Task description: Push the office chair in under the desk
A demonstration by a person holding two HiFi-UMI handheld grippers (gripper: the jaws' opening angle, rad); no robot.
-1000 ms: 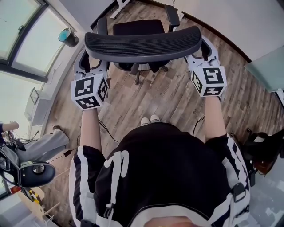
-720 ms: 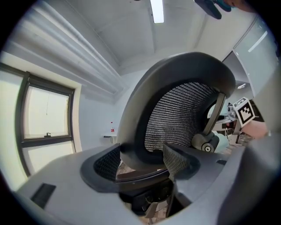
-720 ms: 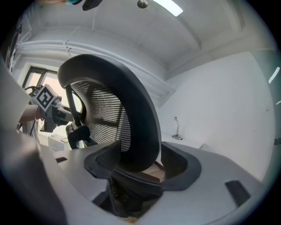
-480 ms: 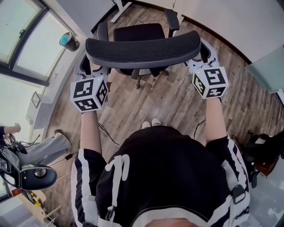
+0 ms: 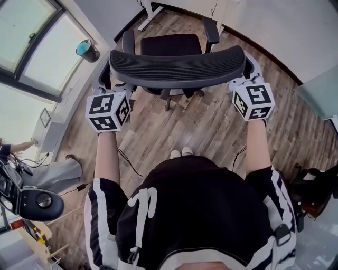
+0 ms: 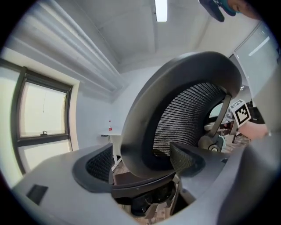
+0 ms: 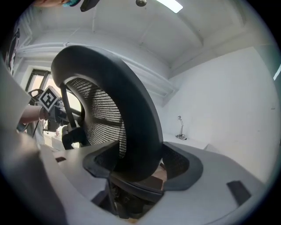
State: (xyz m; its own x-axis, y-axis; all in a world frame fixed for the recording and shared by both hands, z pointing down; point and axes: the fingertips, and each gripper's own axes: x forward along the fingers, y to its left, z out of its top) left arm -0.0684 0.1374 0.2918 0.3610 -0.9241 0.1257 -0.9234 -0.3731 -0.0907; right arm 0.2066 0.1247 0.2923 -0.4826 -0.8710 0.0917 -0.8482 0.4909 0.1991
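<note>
A black mesh office chair stands on the wood floor ahead of me, its curved backrest (image 5: 177,68) nearest and its seat (image 5: 170,45) beyond. My left gripper (image 5: 104,78) straddles the backrest's left end and my right gripper (image 5: 247,67) straddles the right end. In the left gripper view the backrest rim (image 6: 145,132) passes between the jaws of the left gripper (image 6: 140,160), which are opening, with a gap at the left pad (image 6: 99,163). The right gripper (image 7: 138,163) is opening too, with the rim (image 7: 136,132) between its jaws and floor showing beside the right pad (image 7: 178,163).
A white desk leg (image 5: 145,8) and a pale surface (image 5: 264,21) lie past the chair. A blue-topped bin (image 5: 87,50) stands by the window at left. Another chair (image 5: 37,200) and a seated person's legs (image 5: 55,171) are at lower left, and bags (image 5: 311,184) at right.
Both grippers stay at the two ends of the backrest. The chair and grippers sit a little lower and further right in the head view, and more of the desk leg shows.
</note>
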